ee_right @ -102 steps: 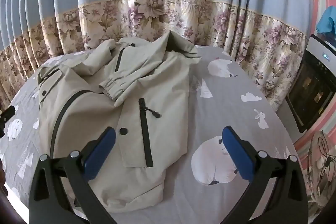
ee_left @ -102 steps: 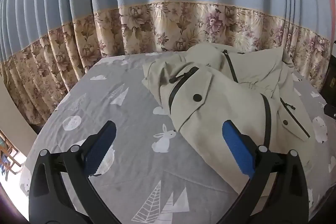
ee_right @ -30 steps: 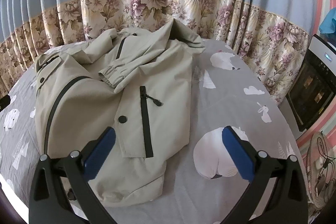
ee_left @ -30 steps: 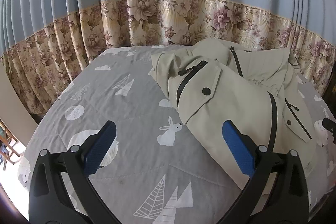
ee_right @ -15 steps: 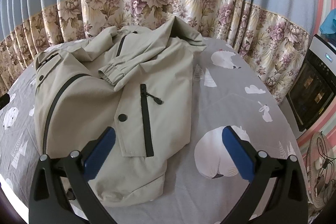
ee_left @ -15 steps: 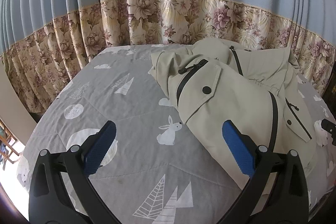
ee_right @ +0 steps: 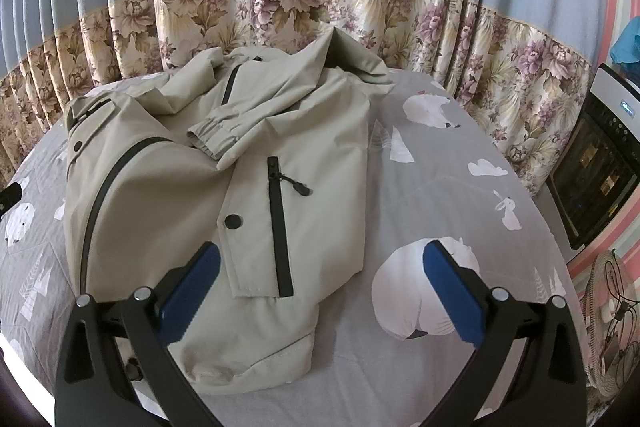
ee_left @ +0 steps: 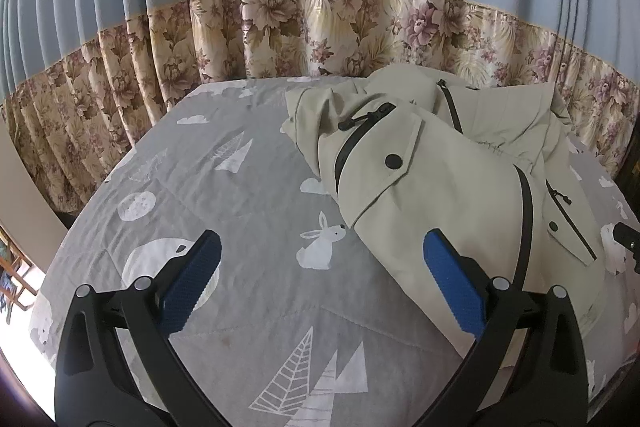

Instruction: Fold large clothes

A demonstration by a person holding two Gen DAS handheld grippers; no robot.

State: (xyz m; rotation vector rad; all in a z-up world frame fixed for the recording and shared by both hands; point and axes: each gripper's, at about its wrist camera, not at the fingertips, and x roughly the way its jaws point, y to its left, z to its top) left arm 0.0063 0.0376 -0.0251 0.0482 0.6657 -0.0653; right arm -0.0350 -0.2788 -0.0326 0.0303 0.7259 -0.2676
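Note:
A beige jacket point(ee_left: 452, 183) with black zips and snap buttons lies crumpled on the bed, one cuffed sleeve point(ee_right: 224, 135) thrown across its front. My left gripper point(ee_left: 320, 263) hovers open above the grey bedspread point(ee_left: 224, 195), just left of the jacket's near hem. In the right wrist view the jacket point(ee_right: 192, 195) fills the left and middle. My right gripper point(ee_right: 320, 263) is open over the jacket's lower right corner, holding nothing. Each gripper's tip shows at the edge of the other's view.
The bedspread point(ee_right: 448, 195) carries white animal and tree prints. Blue curtains with a floral band point(ee_left: 360, 31) hang close behind the bed. A dark appliance point(ee_right: 592, 167) and a wire fan point(ee_right: 612, 311) stand off the bed's right side. Bare bedspread lies left of the jacket.
Both views have shifted only slightly over the last second; the jacket lies as before and both grippers stay open. Since 3.4 s ago the left view has drawn a little closer.

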